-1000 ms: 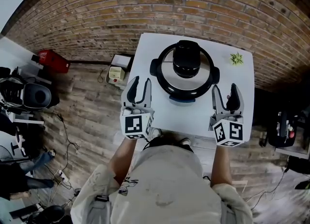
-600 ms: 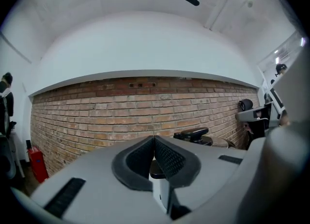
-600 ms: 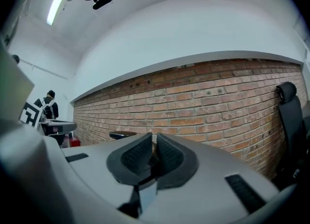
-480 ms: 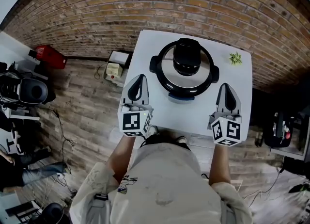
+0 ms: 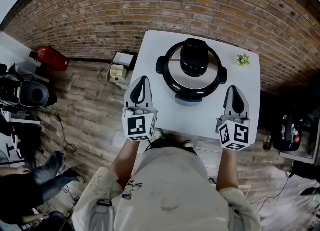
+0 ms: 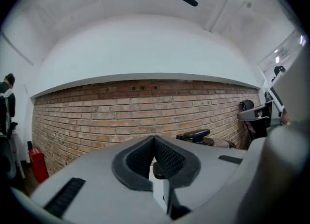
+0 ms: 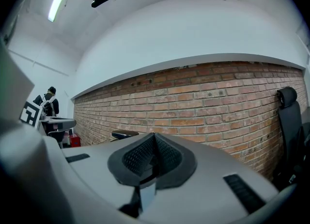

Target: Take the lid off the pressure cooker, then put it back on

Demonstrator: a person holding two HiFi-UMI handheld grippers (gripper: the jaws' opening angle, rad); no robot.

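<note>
Altogether, 1 pressure cooker [image 5: 195, 93] stands on 1 white table [image 5: 165, 112]. Its 1 lid [image 5: 172, 70] is seated on top, with 1 black knob [image 5: 194, 57] in the middle. 1 small green plant [image 5: 244, 60] sits near the table's far right corner. 2 grippers are in view. The left gripper [image 5: 141, 81] is near the cooker's left front and the right gripper [image 5: 234, 89] near its right front. Both are apart from the cooker, which lies between and beyond them. Each gripper's jaws are clenched together with nothing between them. 1 second ago both pairs of jaws stood apart; the cooker and its lid have not changed.
</note>
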